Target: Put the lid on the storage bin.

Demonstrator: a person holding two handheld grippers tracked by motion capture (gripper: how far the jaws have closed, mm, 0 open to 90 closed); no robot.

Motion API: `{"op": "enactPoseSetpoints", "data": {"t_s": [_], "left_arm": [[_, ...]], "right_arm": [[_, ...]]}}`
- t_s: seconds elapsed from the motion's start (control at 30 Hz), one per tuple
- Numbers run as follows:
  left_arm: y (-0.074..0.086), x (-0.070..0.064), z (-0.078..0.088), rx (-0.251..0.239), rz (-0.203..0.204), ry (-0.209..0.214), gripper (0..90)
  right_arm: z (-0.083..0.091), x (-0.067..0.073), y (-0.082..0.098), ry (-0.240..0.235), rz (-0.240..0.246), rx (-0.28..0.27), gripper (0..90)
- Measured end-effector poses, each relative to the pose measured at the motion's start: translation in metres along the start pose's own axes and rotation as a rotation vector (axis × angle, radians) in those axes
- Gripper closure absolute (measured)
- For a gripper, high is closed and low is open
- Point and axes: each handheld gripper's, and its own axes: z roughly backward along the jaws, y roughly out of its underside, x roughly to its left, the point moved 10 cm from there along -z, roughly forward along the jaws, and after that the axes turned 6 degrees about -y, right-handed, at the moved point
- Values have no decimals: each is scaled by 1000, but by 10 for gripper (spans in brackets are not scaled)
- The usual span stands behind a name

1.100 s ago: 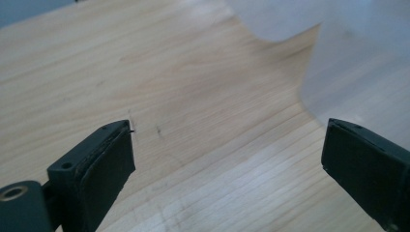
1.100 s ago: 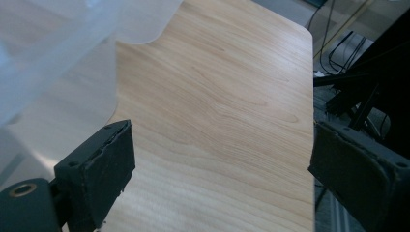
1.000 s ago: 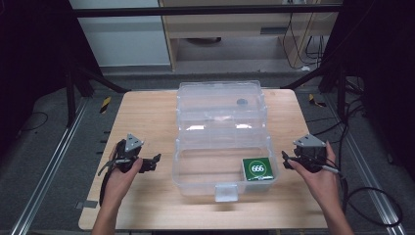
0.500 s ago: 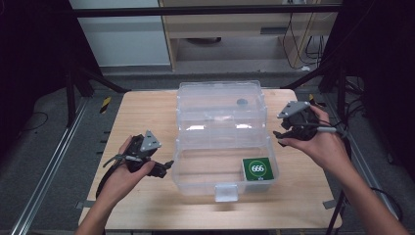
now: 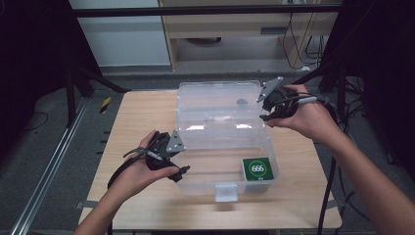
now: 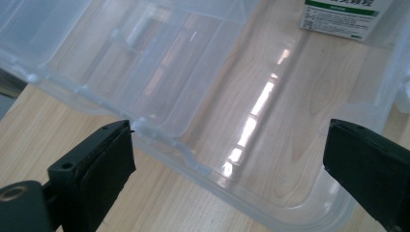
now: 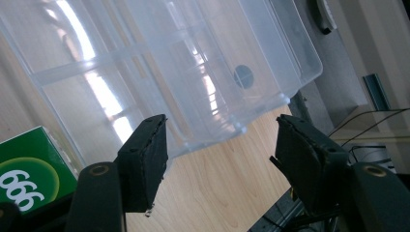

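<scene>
The right hand-held gripper point(image 5: 268, 111) hung in the air over the far right corner of the clear plastic box point(image 5: 225, 142), its jaws partly spread with nothing between them; they had just been closing. Seen along those jaws point(image 7: 220, 159), the corner of the open lid point(image 7: 193, 72) lay below them, untouched, with bare wood under it. The left hand-held gripper point(image 5: 181, 171) sat at the near left side of the box, its jaws wide apart. In the left gripper view point(image 6: 227, 159) one jaw was over the wood outside the box wall and the other over the inside of the tub, so the near left wall ran between them; neither pad pressed on the plastic.

The box stood open in the middle of the bench point(image 5: 137, 117), its lid thrown back flat on the far side of the tub. Inside the tub, in its near right corner, lay a small green carton point(image 5: 256, 169) marked 666. A latch tab point(image 5: 225, 191) hung at the middle of the box's front wall. A dark round spot point(image 5: 241, 102) showed on the lid near the right hand-held gripper.
</scene>
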Motion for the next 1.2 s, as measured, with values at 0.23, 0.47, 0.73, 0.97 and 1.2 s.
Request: {"op": "enactPoseSetpoints", "data": {"t_s": [0.23, 0.47, 0.73, 0.97, 1.2], "left_arm": [[0, -8, -3, 57, -47, 45, 41], [1, -22, -3, 79, -97, 102, 46], [3, -39, -8, 102, -172, 151, 75], [6, -49, -12, 110, -201, 191, 104], [8, -57, -16, 133, -230, 210, 146]], "right_arm": [[-11, 5, -14, -44, 108, 30, 445], [-23, 14, -22, -92, 204, 57, 526], [-45, 15, -30, -144, 248, 108, 592], [-58, 16, -33, -196, 290, 143, 668], [-59, 21, -34, -219, 336, 172, 775]]}}
